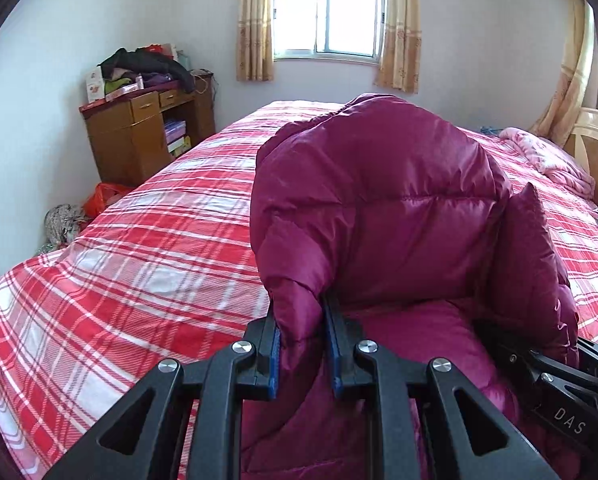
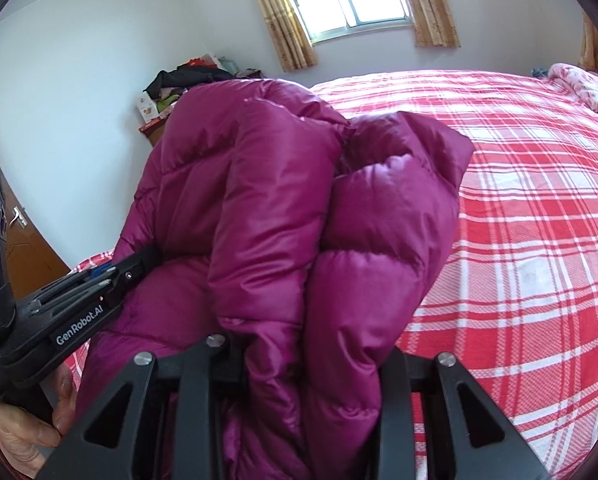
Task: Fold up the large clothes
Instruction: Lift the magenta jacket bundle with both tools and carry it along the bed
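Item: magenta quilted down coat (image 1: 399, 216), large, glossy shell, stitched in horizontal puffed channels. Location: lifted in a bunched, doubled-over mound above the near part of the bed (image 1: 139, 240), its lower portion lying on the bedcover close to the near edge.

Left gripper (image 1: 304, 344): black frame, blue-padded fingers (image 1: 275, 354) pinching a narrow fold of the coat's edge; the fabric fills the gap between the pads. In the right wrist view the same gripper (image 2: 111, 270) enters from the left edge, its tip buried in the coat's side, the holder's bare hand (image 2: 23, 432) beneath it.

Right gripper (image 2: 311, 364): fingers clamped on a thick bundle of the coat (image 2: 279, 208), which bulges up over them and hides the pads. In the left wrist view this gripper (image 1: 539, 364) shows at the lower right, partly under the coat.

Bed: covered by a red, pink and white plaid sheet, stretching away toward the far wall. Pink quilt (image 1: 547, 156) heaped at the bed's far right corner, against a pale headboard (image 1: 595, 140).

Room: window (image 1: 327, 12) in the far wall, flanked by tan patterned curtains (image 1: 253, 24). Wooden cabinet (image 1: 139, 136) against the left wall beyond the bed's left edge, piled with dark clothes and boxes. Orange bag (image 1: 105, 196) on the floor beside it.
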`<move>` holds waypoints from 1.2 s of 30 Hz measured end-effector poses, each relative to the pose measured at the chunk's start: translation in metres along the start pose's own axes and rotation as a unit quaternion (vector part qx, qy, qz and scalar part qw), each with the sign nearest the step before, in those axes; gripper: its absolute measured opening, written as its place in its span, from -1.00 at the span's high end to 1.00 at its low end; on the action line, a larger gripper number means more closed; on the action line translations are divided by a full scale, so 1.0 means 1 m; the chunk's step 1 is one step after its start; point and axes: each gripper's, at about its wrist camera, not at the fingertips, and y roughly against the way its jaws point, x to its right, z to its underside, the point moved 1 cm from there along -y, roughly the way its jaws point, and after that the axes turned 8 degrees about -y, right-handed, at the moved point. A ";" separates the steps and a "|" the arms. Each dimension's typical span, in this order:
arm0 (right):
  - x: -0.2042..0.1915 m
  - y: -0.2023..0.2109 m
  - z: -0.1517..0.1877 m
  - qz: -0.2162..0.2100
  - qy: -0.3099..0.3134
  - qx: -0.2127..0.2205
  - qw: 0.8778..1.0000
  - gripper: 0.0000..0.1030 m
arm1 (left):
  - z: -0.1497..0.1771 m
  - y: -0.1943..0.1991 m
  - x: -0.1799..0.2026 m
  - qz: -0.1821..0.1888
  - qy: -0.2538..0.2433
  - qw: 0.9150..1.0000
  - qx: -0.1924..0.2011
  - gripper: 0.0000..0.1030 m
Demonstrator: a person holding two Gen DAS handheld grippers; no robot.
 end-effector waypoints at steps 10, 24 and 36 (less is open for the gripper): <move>-0.033 -0.026 -0.005 -0.033 0.033 -0.019 0.999 0.34 | 0.010 0.012 -0.049 -0.034 0.038 0.999 -0.002 0.63; -0.118 -0.069 -0.007 -0.112 0.107 -0.042 0.987 0.34 | 0.025 0.043 -0.152 -0.131 0.103 0.986 0.011 0.63; -0.164 -0.094 0.005 -0.154 0.157 -0.062 0.974 0.34 | 0.045 0.063 -0.220 -0.171 0.155 0.973 0.017 0.63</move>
